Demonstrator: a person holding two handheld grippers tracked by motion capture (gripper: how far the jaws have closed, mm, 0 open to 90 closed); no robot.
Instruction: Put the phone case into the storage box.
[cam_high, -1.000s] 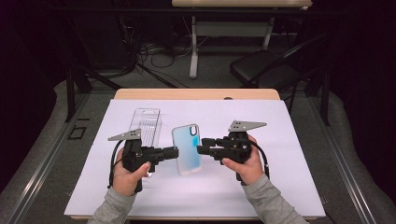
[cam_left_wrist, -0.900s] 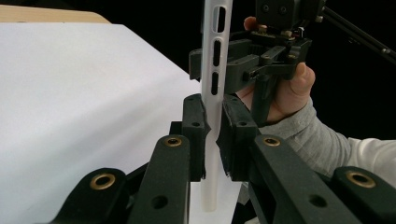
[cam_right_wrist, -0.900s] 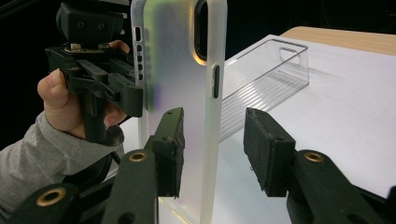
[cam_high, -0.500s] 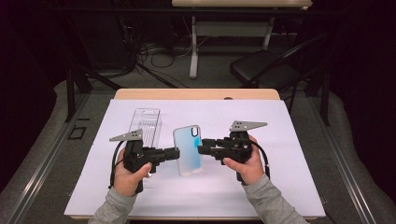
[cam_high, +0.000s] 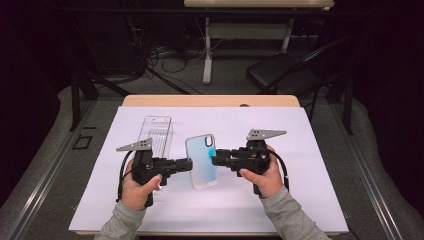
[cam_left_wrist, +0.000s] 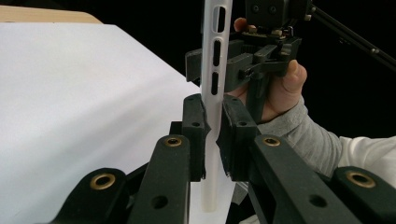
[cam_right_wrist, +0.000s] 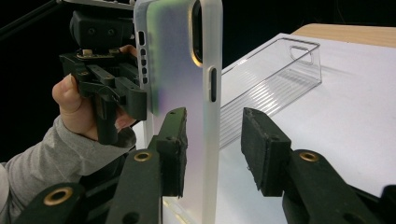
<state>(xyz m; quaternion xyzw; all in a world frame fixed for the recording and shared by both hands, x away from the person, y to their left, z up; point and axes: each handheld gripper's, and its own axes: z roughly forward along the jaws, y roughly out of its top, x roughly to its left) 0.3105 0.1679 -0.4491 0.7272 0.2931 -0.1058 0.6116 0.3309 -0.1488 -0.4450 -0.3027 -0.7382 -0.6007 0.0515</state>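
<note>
Above a white sheet (cam_high: 310, 200) that covers most of a wooden table (cam_high: 210, 100), a person holds a phone case (cam_high: 201, 161) upright between two black grippers. Bare white surface lies open in front of the hands, to the right of them, and behind up to the table's far edge; dark floor, cables and a chair lie beyond it.

A clear, ribbed plastic box (cam_high: 156, 133) lies on the sheet just behind the left gripper (cam_high: 189, 164).

The case is a thin, frosted, translucent shell with a pale blue sheen, rounded corners, a camera cutout and slots for buttons along its rim.

Seen from above, the left gripper meets the case's left edge and its jaws are clamped tight on that edge. The right gripper (cam_right_wrist: 212, 140) straddles the opposite edge: one pad sits against the back of the case, the other stands clear of it, with a gap showing. Its jaws have just been closing around the case.
</note>
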